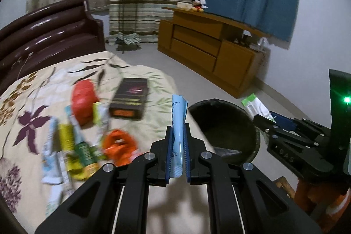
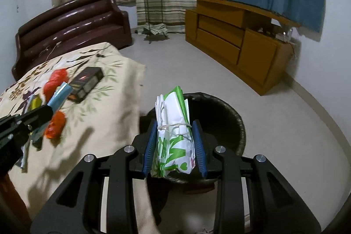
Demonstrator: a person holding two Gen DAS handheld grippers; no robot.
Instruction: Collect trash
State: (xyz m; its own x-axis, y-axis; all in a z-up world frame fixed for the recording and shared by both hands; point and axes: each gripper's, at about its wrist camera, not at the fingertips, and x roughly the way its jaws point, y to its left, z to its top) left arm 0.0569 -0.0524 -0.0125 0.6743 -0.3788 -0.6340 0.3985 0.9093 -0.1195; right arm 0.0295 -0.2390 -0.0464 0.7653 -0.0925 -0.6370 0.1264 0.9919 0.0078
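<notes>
My left gripper (image 1: 177, 131) is shut on a light blue wrapper (image 1: 178, 122) and holds it upright over the bed edge, left of the dark round trash bin (image 1: 221, 124). My right gripper (image 2: 174, 124) is shut on a green and white folded bag (image 2: 173, 135) tied with string, above the bin (image 2: 219, 115). Several wrappers (image 1: 72, 146), a red bag (image 1: 84, 100), an orange bag (image 1: 119, 146) and a dark box (image 1: 129, 100) lie on the floral bed cover (image 1: 33, 91). The right gripper with its bag shows at the left wrist view's right edge (image 1: 263, 120).
A brown headboard (image 1: 43, 30) stands behind the bed. A wooden cabinet (image 1: 208, 47) with a plush toy (image 1: 198, 4) lines the right wall. A plant stand (image 1: 129, 3) stands by the curtains. Grey floor (image 2: 274, 124) surrounds the bin.
</notes>
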